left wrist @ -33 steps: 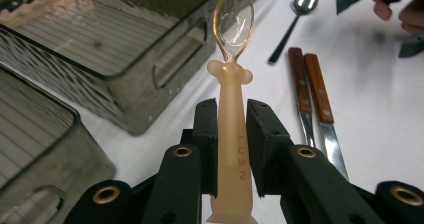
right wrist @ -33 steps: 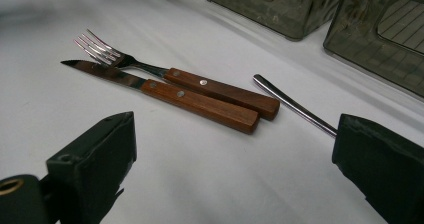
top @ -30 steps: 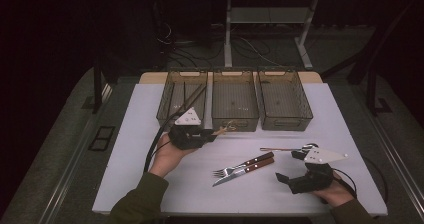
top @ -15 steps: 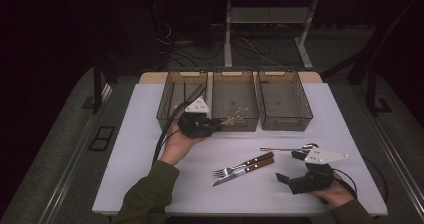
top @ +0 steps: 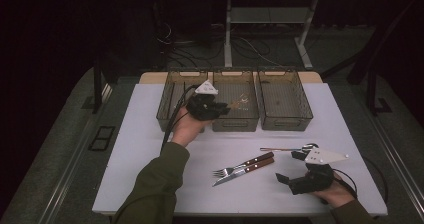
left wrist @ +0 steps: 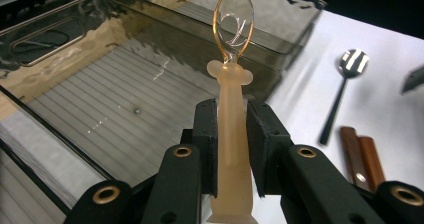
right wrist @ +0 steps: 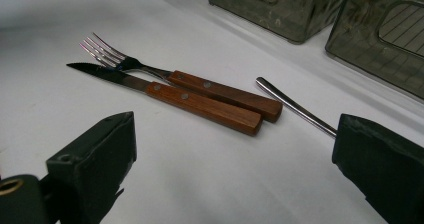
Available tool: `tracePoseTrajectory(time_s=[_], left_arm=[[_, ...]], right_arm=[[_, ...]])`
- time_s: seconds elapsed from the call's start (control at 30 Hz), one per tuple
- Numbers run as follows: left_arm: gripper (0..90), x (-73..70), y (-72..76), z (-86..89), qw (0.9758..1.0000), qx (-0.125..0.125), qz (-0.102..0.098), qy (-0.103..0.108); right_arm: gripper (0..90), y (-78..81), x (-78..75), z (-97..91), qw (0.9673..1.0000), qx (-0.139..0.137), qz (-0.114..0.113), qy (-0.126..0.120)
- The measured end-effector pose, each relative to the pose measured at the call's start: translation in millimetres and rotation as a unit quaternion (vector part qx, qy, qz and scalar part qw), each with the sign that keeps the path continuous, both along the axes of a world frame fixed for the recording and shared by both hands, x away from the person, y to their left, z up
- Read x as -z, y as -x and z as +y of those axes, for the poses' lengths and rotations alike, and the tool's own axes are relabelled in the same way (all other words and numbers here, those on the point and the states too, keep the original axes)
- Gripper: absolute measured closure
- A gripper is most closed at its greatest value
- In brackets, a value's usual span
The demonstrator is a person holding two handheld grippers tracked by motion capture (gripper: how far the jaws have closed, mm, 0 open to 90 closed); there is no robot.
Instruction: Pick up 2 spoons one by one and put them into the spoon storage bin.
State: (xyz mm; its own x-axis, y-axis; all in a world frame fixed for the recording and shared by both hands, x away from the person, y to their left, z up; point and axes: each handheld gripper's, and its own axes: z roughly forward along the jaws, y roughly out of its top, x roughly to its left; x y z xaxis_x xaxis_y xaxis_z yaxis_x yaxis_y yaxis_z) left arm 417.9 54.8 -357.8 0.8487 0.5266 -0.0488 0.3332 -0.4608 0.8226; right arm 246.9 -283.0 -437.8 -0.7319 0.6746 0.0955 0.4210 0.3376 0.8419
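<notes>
My left gripper [top: 224,107] is shut on the handle of a translucent amber plastic spoon [left wrist: 232,99], whose bowl [top: 240,100] hangs over the middle tinted bin [top: 235,123]. That bin's ribbed floor [left wrist: 115,124] lies below the spoon. On the white table a wooden-handled fork [top: 245,163] and knife [top: 244,173] lie side by side; the right gripper view has the same fork [right wrist: 200,86] and knife [right wrist: 185,99]. A metal spoon [top: 287,148] rests beyond them. My right gripper [top: 290,168] sits open at the table's front right, its jaws wide apart and nothing between them.
Three tinted plastic bins stand in a row at the table's far side: left bin [top: 172,104], middle, right bin [top: 284,104]. A cable [top: 172,121] trails from my left gripper. The table's front edge [top: 210,209] is near my forearms.
My left hand has carried the amber spoon up and away from me, from the table in front of the bins to over the middle bin. My right gripper has stayed put.
</notes>
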Motion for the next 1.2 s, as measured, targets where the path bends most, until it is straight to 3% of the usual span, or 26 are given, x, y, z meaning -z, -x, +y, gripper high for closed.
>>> tracePoseTrajectory(time_s=[0.1, 0.23, 0.3, 0.63, 0.9, 1.2], left_arm=[[74.9, 2.4, -8.4, -5.4, 0.9999, -0.012, 0.002, -0.01], [74.9, 9.7, -18.2, -12.8, 0.9995, -0.029, 0.01, -0.008], [74.8, 13.4, -22.5, -15.0, 0.9992, -0.034, 0.012, -0.019], [74.7, 30.4, -35.5, -23.0, 0.9949, -0.07, 0.044, -0.058], [74.2, 32.1, -36.0, -24.7, 0.9946, -0.074, 0.054, -0.048], [63.9, 27.6, -35.9, -20.7, 0.9953, -0.077, 0.054, -0.025]], right_arm=[[4.1, -0.1, -0.2, -0.1, 1.0, 0.001, 0.0, -0.003], [4.1, 0.6, -0.7, 0.0, 1.0, 0.0, 0.0, -0.004], [4.1, 0.9, -0.9, -0.2, 1.0, 0.0, -0.001, -0.004], [4.1, 1.6, -1.7, -0.5, 1.0, -0.002, -0.002, -0.005], [4.1, 1.7, -1.7, 0.0, 1.0, -0.003, -0.003, -0.006], [4.1, 1.6, -1.7, -0.1, 1.0, -0.003, -0.003, -0.006]])
